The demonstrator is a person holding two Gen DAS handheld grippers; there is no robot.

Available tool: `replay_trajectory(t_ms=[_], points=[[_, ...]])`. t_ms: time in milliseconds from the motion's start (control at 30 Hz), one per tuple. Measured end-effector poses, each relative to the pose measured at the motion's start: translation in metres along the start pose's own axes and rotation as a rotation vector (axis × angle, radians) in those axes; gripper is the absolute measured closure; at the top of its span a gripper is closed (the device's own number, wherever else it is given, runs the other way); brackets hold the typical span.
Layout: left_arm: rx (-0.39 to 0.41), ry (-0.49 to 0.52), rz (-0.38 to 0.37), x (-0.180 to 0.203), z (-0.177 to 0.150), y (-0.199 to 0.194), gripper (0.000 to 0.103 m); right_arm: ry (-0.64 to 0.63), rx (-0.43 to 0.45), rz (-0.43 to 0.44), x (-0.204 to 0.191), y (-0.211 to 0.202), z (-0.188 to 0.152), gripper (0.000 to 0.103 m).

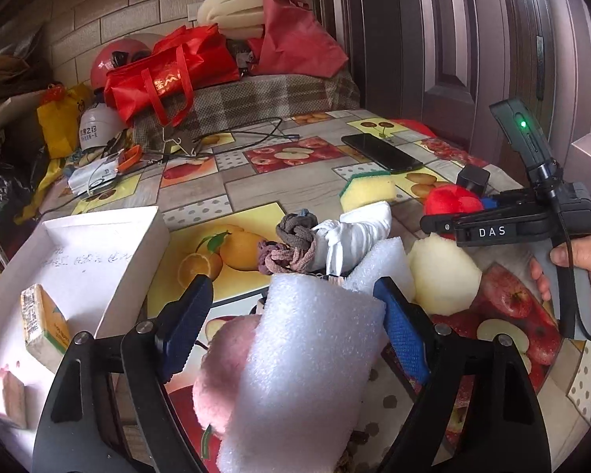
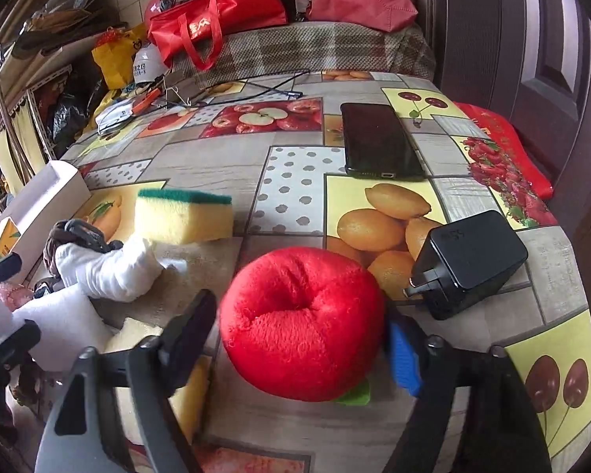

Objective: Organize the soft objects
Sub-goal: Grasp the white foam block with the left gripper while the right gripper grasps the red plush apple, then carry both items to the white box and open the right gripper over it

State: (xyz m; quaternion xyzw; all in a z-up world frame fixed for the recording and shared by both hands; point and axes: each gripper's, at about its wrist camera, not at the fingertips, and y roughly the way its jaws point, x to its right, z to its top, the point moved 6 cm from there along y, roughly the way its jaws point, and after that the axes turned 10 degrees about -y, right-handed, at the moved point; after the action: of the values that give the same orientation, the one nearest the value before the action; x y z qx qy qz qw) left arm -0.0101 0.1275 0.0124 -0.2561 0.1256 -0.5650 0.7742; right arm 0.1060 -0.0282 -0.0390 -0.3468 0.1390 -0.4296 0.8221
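My left gripper (image 1: 295, 311) is open around a white foam sheet (image 1: 303, 358) that stands between its fingers; only the right pad touches it. A pink plush (image 1: 222, 366) lies under the foam. Behind are a knotted brown cloth (image 1: 291, 246), a rolled white cloth (image 1: 354, 232), a second foam piece (image 1: 386, 264), a pale sponge (image 1: 441, 272) and a yellow-green sponge (image 1: 368, 189). My right gripper (image 2: 299, 327) is open around a red plush apple (image 2: 301, 323); it also shows in the left wrist view (image 1: 451, 199). The yellow-green sponge (image 2: 183, 215) and white cloth (image 2: 106, 272) lie to its left.
A white open box (image 1: 98, 252) holding small packets stands at the left. A black phone (image 2: 378, 144) and a black charger (image 2: 469, 262) lie on the fruit-print tablecloth (image 2: 295, 181). Cables, red bags and helmets crowd the far edge.
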Motion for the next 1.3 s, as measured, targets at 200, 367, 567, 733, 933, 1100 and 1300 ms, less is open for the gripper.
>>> replay_trajectory(t_ms=[200,367,567,733,933,1100,1300], points=[[0.069,-0.043,0.031,-0.015,-0.006,-0.031,0.018,0.026,0.06,-0.016,0.005,-0.012,0.0,0.034],[0.067,-0.037,0.047,-0.02,-0.011,-0.039,0.018,0.034,0.069,-0.008,0.006,-0.014,0.001,0.034],[0.05,-0.018,0.069,-0.017,-0.015,-0.037,0.018,0.032,0.076,-0.011,0.005,-0.014,0.002,0.034],[0.023,-0.004,0.088,-0.015,-0.019,-0.033,0.018,0.034,0.074,-0.011,0.004,-0.015,0.002,0.034],[-0.026,-0.018,0.038,-0.016,-0.021,-0.025,0.056,0.049,0.108,-0.035,0.008,-0.022,0.002,0.034],[0.102,-0.085,0.003,-0.026,-0.016,-0.05,0.056,0.072,0.211,-0.071,0.014,-0.042,0.003,0.034],[0.17,-0.107,0.012,-0.031,-0.011,-0.064,0.056,0.063,0.356,-0.143,0.011,-0.071,0.005,0.034]])
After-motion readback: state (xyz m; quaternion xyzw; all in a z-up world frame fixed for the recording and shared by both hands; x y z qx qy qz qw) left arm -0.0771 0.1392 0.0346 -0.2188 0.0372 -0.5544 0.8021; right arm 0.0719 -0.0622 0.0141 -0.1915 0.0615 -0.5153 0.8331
